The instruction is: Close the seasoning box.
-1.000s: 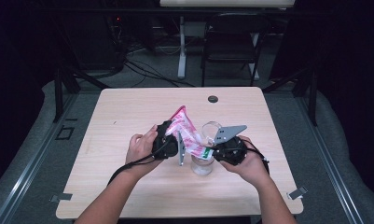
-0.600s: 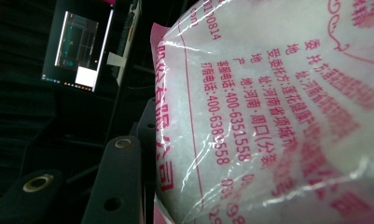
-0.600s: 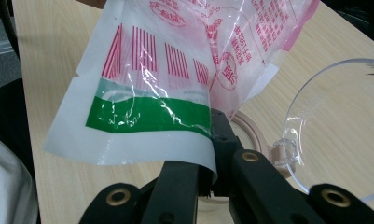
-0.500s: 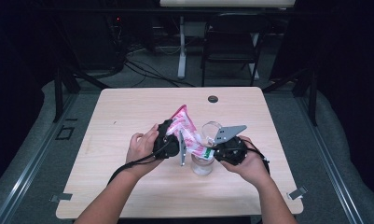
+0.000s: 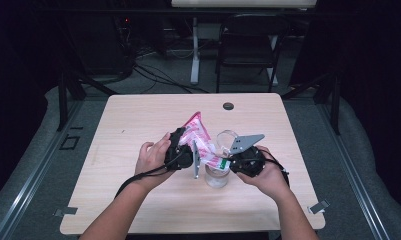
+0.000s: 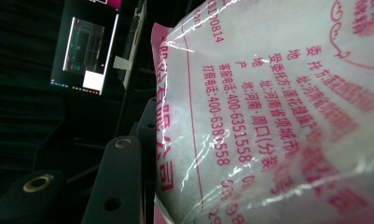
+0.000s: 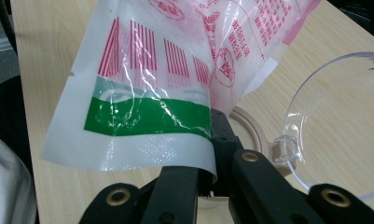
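Note:
A pink-and-white plastic bag (image 5: 197, 136) of white powder hangs tilted above an open glass jar (image 5: 217, 176) on the wooden table (image 5: 138, 120). My left gripper (image 5: 190, 149) is shut on the bag's full body; its left finger (image 6: 115, 184) presses the printed film (image 6: 268, 116), which hides the other. My right gripper (image 5: 225, 163) is shut on the bag's flat sealed edge, beside the green band (image 7: 147, 114), its jaws (image 7: 208, 183) pinched tight. The jar's rim (image 7: 255, 127) lies just behind that grip. The jar's clear hinged lid (image 7: 343, 121) stands open at the right.
A black chair (image 5: 248, 45) and cables stand beyond the table's far edge. A dark round grommet (image 5: 228, 106) sits near that edge. A lit screen (image 6: 89, 51) shows in the left gripper view. Bare tabletop extends left and in front of the jar.

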A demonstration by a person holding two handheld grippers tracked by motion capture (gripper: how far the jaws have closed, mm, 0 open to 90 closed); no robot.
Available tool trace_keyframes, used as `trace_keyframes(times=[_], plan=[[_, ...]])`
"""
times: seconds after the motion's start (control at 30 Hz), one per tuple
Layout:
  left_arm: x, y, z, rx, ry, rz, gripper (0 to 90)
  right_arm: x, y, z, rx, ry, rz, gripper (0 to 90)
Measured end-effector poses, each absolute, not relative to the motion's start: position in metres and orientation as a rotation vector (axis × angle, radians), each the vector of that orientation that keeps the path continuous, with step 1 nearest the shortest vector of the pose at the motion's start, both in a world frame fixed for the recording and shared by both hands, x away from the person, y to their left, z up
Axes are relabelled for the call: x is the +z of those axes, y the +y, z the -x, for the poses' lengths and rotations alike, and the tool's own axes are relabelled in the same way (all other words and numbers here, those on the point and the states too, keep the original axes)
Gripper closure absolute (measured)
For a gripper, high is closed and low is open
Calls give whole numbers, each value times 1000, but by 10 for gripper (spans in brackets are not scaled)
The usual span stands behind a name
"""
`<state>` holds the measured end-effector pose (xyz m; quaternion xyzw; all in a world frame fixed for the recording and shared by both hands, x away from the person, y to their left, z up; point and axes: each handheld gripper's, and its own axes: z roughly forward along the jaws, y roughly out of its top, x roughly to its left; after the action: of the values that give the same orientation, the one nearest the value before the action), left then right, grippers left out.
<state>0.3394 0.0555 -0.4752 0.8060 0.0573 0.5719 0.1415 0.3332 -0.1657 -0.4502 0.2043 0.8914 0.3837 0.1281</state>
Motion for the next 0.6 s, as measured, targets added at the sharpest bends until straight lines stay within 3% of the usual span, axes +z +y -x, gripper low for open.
trace_keyframes(times=[0.6], plan=[[-474,55,-338,1663,156,-2317,588,-452,-166,-334,1105,2608,-591,900]])
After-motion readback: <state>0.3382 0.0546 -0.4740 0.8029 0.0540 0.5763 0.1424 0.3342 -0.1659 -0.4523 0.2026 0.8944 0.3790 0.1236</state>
